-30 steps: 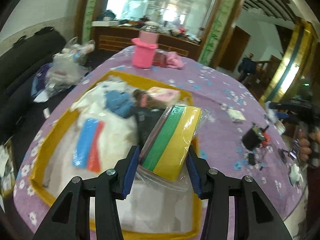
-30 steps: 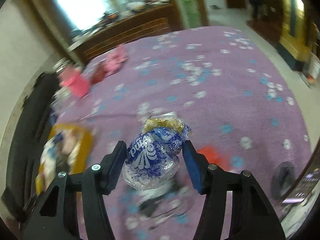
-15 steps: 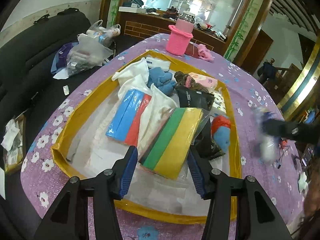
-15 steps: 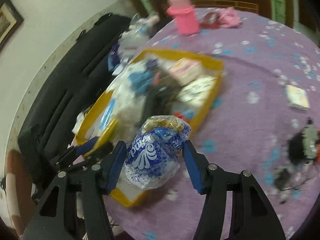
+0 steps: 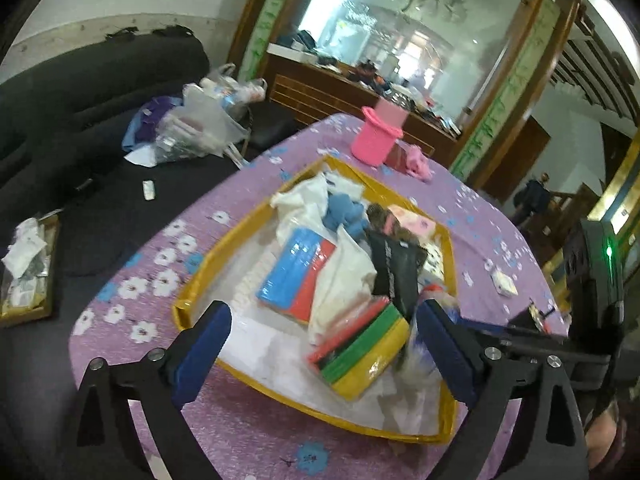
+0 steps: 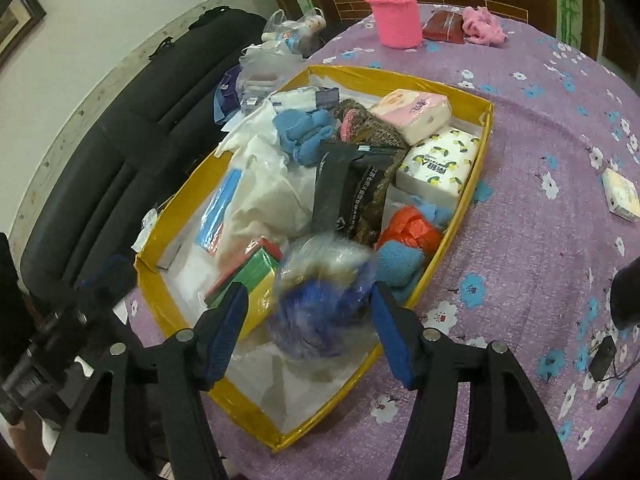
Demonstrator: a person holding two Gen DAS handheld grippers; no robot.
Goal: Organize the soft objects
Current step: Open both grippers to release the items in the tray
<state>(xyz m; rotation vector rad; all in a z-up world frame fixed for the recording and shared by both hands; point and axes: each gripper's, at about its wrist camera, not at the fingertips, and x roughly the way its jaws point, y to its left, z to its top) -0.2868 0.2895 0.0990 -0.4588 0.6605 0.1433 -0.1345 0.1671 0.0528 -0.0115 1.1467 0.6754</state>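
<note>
A yellow-rimmed tray [image 5: 200, 300] on the purple flowered table holds several soft things. The red, green and yellow striped pack [image 5: 368, 352] lies in its near end, clear of my left gripper [image 5: 320, 344], whose jaws are opening wide with nothing pressed between them. My right gripper [image 6: 310, 330] hangs over the tray's near corner [image 6: 280, 440]. Its jaws are opening around a blue-and-white plastic bag [image 6: 324, 300], which is blurred and slipping down, with a gap at the left pad. In the left wrist view the right gripper [image 5: 520, 332] comes in from the right.
In the tray lie two tissue packs [image 6: 436, 168], blue knitwear [image 6: 308, 132], a black pouch [image 6: 344, 196] and an orange bundle [image 6: 408, 228]. A pink knitted cup [image 6: 394, 16] stands at the table's far end. A small pack [image 6: 620, 194] lies right. A black sofa [image 5: 80, 92] runs along the left.
My left gripper opened, let the striped pack drop into the tray and drew back. My right gripper swung across to the tray with the bag, and its jaws have widened.
</note>
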